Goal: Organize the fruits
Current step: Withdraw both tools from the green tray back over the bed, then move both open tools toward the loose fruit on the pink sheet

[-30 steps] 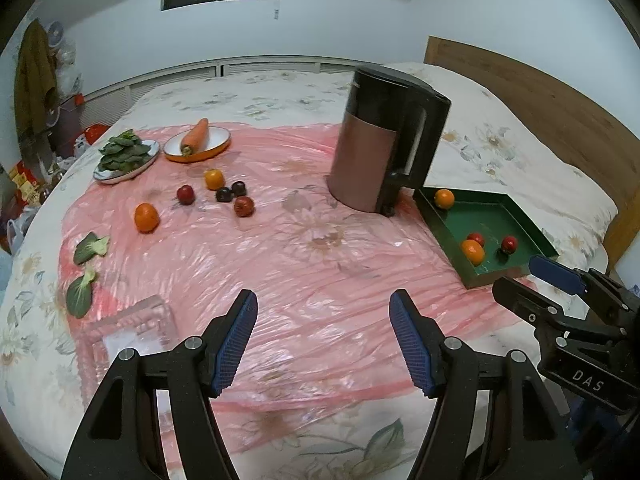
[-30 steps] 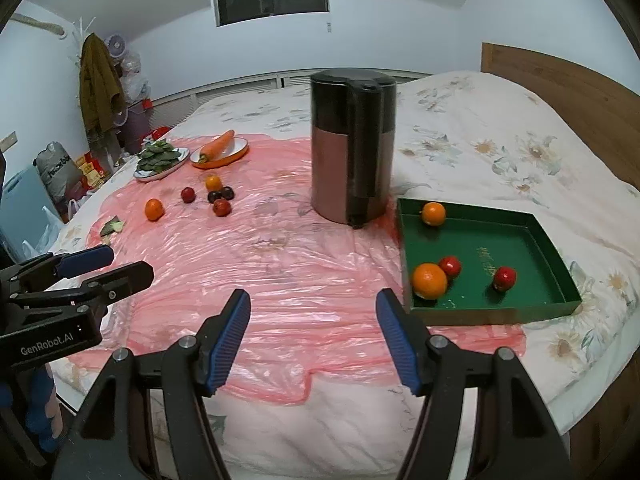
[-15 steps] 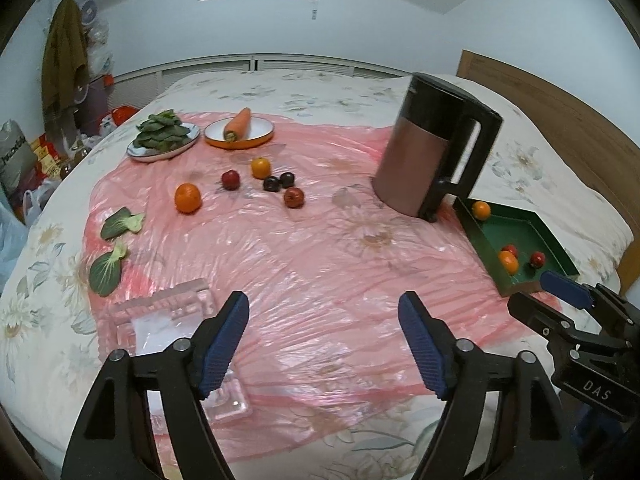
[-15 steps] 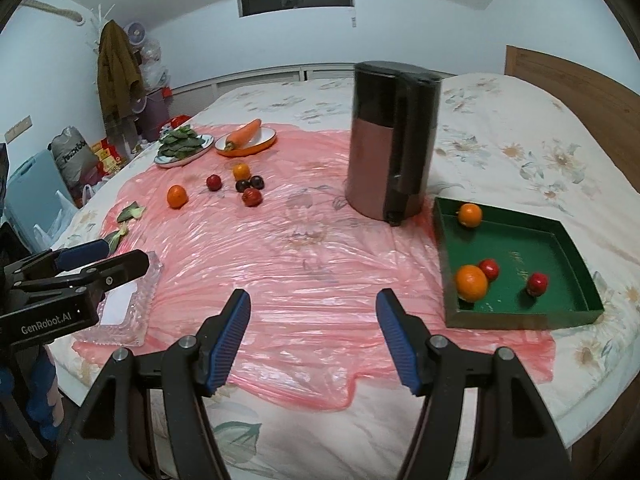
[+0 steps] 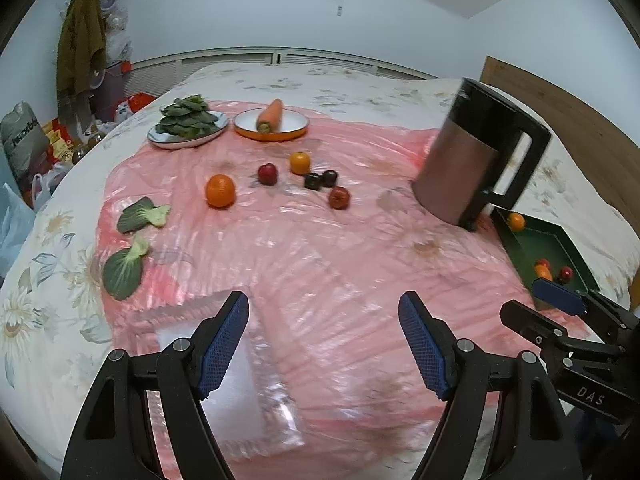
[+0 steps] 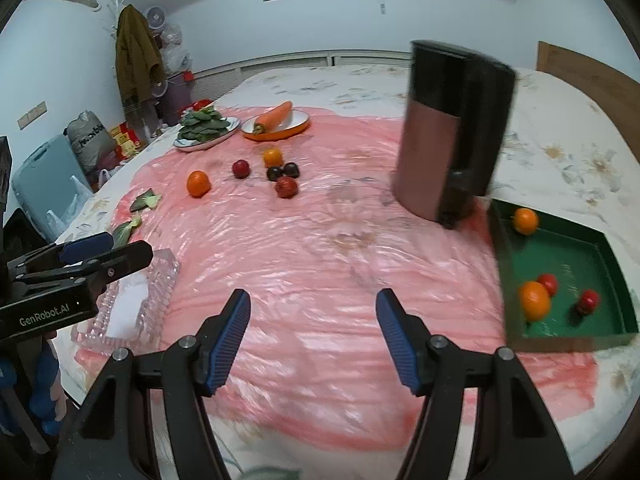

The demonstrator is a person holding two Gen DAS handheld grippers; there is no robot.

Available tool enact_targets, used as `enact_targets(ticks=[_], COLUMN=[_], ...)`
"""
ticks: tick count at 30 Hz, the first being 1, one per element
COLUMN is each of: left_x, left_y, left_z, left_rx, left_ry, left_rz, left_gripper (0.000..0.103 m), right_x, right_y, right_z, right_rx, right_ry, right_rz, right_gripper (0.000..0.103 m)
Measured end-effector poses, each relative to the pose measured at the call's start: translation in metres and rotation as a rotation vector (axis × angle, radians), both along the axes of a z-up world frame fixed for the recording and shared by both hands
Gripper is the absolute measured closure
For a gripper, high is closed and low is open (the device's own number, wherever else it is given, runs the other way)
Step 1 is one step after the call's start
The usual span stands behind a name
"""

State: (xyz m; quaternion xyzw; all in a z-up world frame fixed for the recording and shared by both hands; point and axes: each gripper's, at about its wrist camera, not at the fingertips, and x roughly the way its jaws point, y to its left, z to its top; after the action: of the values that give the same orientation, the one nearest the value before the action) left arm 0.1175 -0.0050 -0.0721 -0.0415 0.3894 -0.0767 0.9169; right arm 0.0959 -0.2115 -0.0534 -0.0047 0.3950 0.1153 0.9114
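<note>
A bed (image 5: 328, 80) with a floral cover carries a pink plastic sheet (image 5: 320, 248). On it lie loose fruits (image 5: 280, 178), near two plates; a kettle (image 5: 476, 156) stands just beside a green tray (image 6: 568, 256) holding more fruit. The left gripper (image 5: 324, 344) hangs over a clear glass tray (image 6: 132, 300), jaws wide apart and holding nothing. The right gripper (image 6: 312, 336) hovers above the sheet, jaws likewise spread and bare.

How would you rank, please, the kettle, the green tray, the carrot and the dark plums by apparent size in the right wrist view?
Largest to smallest as they look:
1. kettle
2. green tray, though it lies nearer the camera, so its lead over the carrot is exaggerated
3. carrot
4. dark plums, the two looking alike
</note>
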Motion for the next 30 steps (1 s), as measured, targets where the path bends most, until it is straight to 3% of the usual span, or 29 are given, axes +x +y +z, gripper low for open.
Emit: enact_targets(ticks=[10, 17, 24, 30], left_x=[0.030, 0.067, 0.115, 0.154], left_y=[0.032, 0.029, 0.021, 0.018], left_z=[-0.018, -0.024, -0.033, -0.041], left_rx=[0.002, 0.014, 0.005, -0.055], left_ry=[0.034, 0.059, 0.095, 0.129], left_rz=[0.010, -0.057, -0.127, -0.157], left_gripper=[0.032, 0.040, 0.057, 0.066], right_x=[0.043, 0.086, 0.130, 0.163], right_y=[0.033, 0.050, 0.056, 0.060], right_z=[-0.024, -0.034, -0.049, -0.063], right_rx=[0.056, 0.103, 0.135, 0.133], right_ry=[0.032, 0.038, 0.053, 0.066], right_rz=[0.066, 0.088, 0.096, 0.113], right_gripper=[0.002, 0.003, 0.028, 0.042])
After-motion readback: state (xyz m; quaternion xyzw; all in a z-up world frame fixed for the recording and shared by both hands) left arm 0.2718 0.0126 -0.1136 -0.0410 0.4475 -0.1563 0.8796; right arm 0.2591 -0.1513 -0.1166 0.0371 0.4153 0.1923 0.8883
